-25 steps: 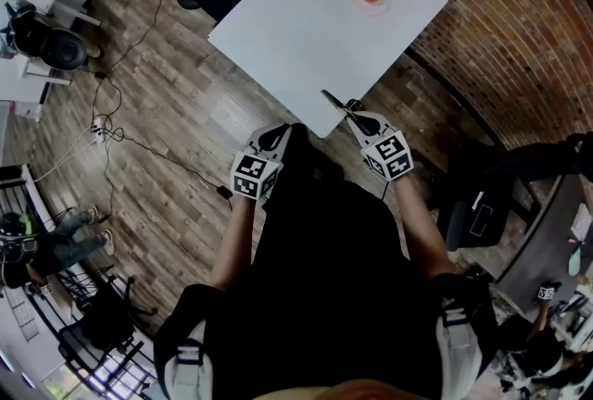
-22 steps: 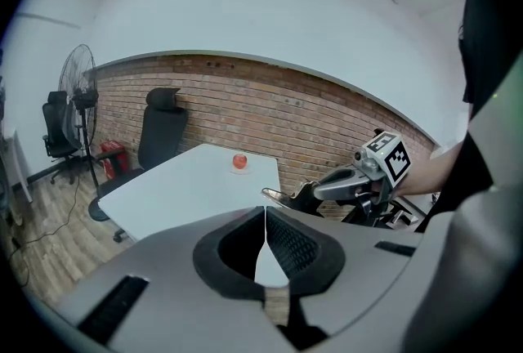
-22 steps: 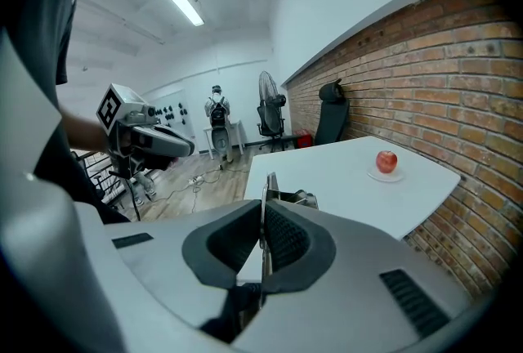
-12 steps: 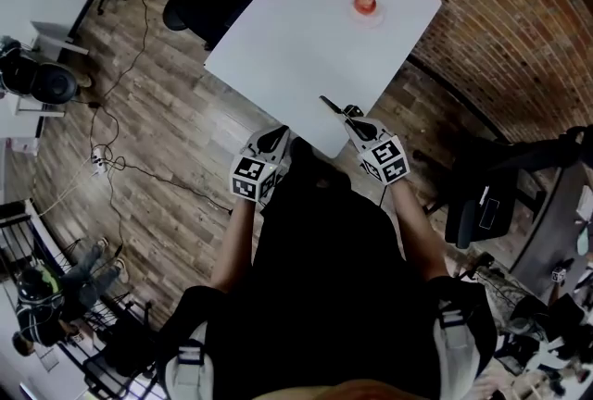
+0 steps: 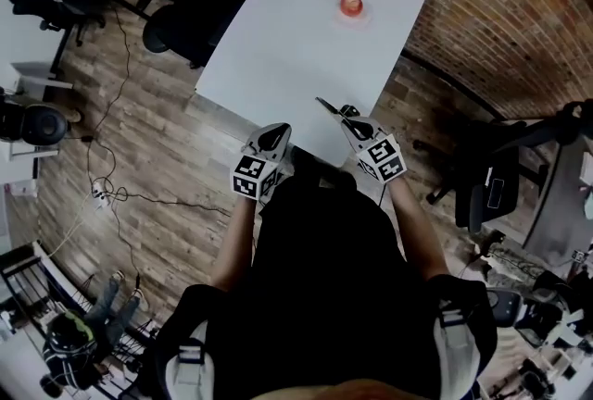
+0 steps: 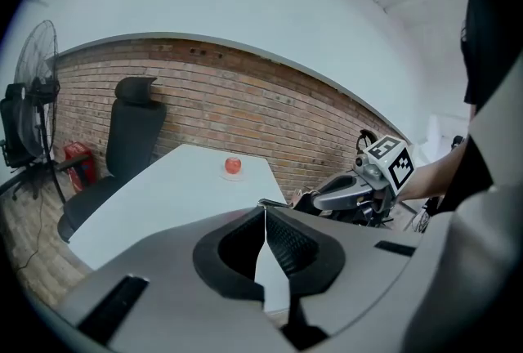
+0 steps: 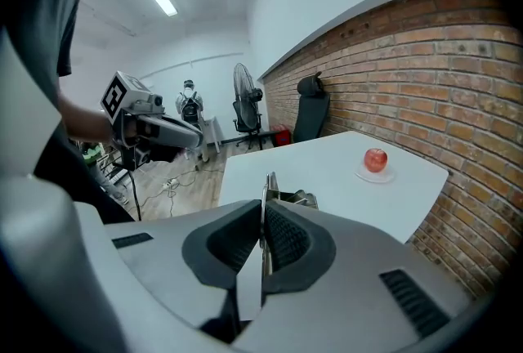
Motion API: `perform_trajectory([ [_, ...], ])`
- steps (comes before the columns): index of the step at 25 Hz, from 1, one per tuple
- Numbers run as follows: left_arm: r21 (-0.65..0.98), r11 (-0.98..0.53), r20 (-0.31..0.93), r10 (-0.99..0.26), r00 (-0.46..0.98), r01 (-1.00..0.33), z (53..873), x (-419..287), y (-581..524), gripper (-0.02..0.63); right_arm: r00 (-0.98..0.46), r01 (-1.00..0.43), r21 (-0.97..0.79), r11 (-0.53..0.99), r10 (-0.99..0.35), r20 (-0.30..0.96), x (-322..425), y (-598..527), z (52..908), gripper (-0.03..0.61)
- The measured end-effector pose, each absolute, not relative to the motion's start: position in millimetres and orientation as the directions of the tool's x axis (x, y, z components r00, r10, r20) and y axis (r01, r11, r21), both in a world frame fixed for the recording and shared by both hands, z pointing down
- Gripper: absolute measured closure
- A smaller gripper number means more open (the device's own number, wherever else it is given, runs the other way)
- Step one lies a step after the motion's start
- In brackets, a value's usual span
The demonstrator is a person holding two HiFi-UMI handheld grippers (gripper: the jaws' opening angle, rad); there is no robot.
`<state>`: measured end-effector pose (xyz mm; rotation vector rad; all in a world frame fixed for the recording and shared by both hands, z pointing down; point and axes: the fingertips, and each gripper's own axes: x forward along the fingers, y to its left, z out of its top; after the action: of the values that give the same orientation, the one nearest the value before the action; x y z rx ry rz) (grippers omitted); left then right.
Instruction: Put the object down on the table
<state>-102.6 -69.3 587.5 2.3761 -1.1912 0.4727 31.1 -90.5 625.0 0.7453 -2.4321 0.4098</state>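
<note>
My right gripper [image 5: 349, 118] is shut on a thin metal tool [image 5: 329, 105] whose blade [image 7: 269, 182] sticks out past the jaws, over the near edge of the white table [image 5: 287, 46]. My left gripper [image 5: 274, 138] is at the near edge too, left of the right one, shut with nothing in it; its jaw tips [image 6: 263, 211] meet. A red apple [image 5: 350, 6] sits on a small white plate at the table's far end. It also shows in the left gripper view as the apple [image 6: 233, 165] and in the right gripper view as the apple [image 7: 376, 158].
A brick wall [image 5: 500, 9] runs along the table's far and right sides. A black office chair [image 5: 190, 23] stands at the table's left, another chair [image 5: 491, 185] at the right. Cables [image 5: 111, 194] lie on the wood floor. A fan [image 6: 37, 98] stands at the left.
Both grippers have moved forward to the table's near edge, the right one still shut on the tool. The table and apple now lie closer in the head view.
</note>
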Motion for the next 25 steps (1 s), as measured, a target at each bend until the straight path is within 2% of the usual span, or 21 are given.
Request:
perform_trajectory([
  [16,0.217,-0.667,0.462,-0.573,0.677,-0.713,590.4,-138.9,-112.7,0.592,-0.592,-0.724,-0.098,0.682,-0.542,0.597,2.8,-110.7,632.0,0.571],
  [25,0.224,-0.682,0.457,-0.557,0.693,-0.696,595.6,-146.2,-126.6,0.592,-0.569,-0.734,-0.092,0.673,-0.534,0.626,-3.3,-120.2,644.4,0.571],
])
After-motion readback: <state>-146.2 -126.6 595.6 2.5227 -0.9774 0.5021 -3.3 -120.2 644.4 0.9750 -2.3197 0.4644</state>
